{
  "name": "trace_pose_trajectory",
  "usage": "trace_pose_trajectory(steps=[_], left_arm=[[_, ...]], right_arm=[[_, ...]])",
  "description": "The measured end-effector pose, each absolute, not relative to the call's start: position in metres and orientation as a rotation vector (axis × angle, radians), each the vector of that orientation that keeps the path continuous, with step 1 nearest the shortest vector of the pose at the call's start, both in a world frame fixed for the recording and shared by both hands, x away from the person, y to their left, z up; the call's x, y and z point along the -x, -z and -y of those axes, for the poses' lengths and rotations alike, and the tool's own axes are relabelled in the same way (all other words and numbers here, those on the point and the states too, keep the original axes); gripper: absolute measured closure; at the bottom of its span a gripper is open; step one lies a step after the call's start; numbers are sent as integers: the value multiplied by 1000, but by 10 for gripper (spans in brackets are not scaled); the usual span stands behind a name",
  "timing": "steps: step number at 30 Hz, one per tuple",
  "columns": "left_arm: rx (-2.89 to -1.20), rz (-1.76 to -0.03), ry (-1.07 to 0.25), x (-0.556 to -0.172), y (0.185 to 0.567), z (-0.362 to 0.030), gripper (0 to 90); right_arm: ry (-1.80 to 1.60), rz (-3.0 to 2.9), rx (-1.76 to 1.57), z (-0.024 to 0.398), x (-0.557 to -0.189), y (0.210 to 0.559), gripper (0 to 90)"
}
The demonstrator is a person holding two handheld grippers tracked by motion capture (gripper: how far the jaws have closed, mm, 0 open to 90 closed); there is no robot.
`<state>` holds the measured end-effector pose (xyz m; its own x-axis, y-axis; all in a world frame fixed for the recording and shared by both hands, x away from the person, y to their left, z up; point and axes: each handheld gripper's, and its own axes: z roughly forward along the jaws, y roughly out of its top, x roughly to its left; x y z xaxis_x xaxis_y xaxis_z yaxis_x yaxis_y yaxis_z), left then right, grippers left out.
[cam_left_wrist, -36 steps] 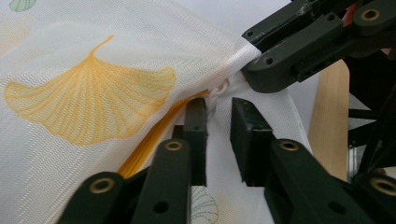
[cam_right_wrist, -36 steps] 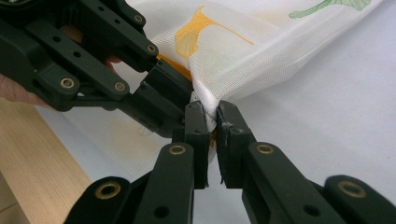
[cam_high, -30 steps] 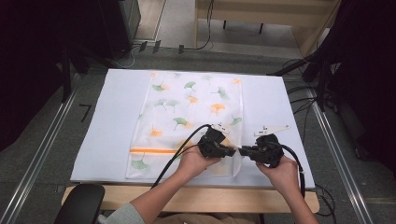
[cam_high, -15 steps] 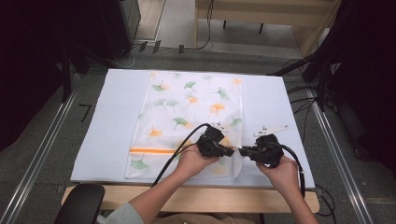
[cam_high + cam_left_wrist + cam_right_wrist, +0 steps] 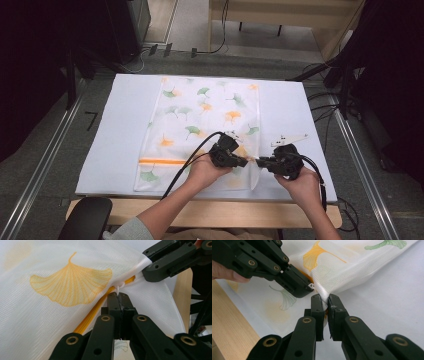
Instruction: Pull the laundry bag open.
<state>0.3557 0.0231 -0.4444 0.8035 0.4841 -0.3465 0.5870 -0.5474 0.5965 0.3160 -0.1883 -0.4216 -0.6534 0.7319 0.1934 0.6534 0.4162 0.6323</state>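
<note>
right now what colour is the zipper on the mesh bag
Orange, set in the white mesh bag; the zipper shows best in the left gripper view.

A white mesh laundry bag [image 5: 202, 130] printed with orange and green ginkgo leaves lay flat lengthwise across the middle of the table, an orange zipper [image 5: 100, 308] along its near end, and its near right corner was pinched up off the surface.

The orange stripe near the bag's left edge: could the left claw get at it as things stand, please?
Probably not yet: the left claw is shut on the zipper pull of the mesh bag; once freed, nothing covers the orange stripe.
</note>
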Motion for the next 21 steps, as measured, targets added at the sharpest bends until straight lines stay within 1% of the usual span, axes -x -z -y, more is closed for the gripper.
trace_pose_trajectory(steps=[5,7,16,21], left_arm=[[-2245,-768,183,-356,444,-25,900],[-2227,-792,194,-356,445,-24,900],[-2227,-791,196,-356,446,-21,896],[-2227,-787,221,-358,447,-22,894]], right_arm=[[-1068,-2548,-1251,189,-316,421,858],[-1064,-2550,-1244,188,-316,421,858],[-1051,-2562,-1227,185,-314,421,859],[-1049,-2577,-1205,183,-314,421,859]])
